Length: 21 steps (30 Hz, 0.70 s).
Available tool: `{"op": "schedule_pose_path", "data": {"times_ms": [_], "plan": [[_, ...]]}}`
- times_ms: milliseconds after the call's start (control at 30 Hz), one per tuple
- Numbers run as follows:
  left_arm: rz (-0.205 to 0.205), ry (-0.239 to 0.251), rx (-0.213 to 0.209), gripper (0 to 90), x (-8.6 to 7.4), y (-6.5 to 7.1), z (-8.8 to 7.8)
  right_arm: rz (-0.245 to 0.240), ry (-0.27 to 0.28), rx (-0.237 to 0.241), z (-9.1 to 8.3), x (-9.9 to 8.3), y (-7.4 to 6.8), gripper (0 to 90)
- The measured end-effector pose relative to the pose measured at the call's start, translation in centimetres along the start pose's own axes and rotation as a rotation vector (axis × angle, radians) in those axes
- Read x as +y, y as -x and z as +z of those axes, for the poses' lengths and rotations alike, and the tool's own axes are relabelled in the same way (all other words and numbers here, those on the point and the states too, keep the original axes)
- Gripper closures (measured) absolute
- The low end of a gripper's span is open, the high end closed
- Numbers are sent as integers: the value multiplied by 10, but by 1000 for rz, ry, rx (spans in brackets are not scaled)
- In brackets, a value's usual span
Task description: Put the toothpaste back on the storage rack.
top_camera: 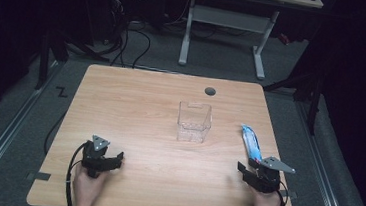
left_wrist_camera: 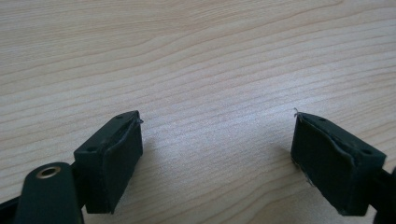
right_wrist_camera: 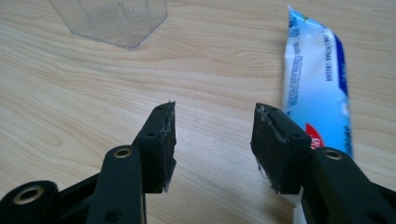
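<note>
Blue-and-white packet (top_camera: 252, 143) lies flat on the wooden table (top_camera: 140, 109) near its right edge, long side running away from the person, with its near end just in front of the right gripper (top_camera: 246, 168). In the right gripper view the packet (right_wrist_camera: 317, 88) sits to the right of the two black jaws, its red-marked near end tucked beside and partly behind the right-hand jaw; nothing but bare wood shows in the gap between the pads, so the right gripper (right_wrist_camera: 214, 122) stands partly open and holds nothing. A clear plastic container (top_camera: 194, 121) stands upright near the middle of the table, well apart from the packet and to its left; its lower corner (right_wrist_camera: 112, 21) shows at the top of the right gripper view. The left gripper (top_camera: 116, 157) rests low over the near left part of the table, held in the person's left hand (top_camera: 87, 185), well apart from both container and packet. In the left gripper view the left gripper (left_wrist_camera: 217, 119) has its jaws spread wide with only wood grain between them, so it is open and empty. A dark round grommet hole (top_camera: 210, 91) sits in the table beyond the container.
</note>
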<state>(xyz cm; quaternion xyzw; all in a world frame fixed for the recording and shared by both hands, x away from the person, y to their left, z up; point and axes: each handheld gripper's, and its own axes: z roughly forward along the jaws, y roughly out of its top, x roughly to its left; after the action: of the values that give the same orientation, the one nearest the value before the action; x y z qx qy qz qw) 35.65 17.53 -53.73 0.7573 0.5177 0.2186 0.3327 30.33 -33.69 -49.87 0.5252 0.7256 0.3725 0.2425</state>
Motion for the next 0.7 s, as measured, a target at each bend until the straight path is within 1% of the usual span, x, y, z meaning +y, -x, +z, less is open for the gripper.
{"op": "schedule_pose_path", "data": {"times_ms": [267,433,567,667,700], "plan": [[-1,0,1,169,0,0,0,4,11,-26,-7,9,11,501],[-2,0,2,169,0,0,0,4,13,-38,-7,15,17,501],[-1,-1,2,169,0,0,0,15,19,-49,-8,21,22,501],[-2,-1,3,169,0,0,0,21,17,-43,-7,27,25,501],[-2,-1,3,169,0,0,0,31,25,-35,-6,29,25,500]]}}
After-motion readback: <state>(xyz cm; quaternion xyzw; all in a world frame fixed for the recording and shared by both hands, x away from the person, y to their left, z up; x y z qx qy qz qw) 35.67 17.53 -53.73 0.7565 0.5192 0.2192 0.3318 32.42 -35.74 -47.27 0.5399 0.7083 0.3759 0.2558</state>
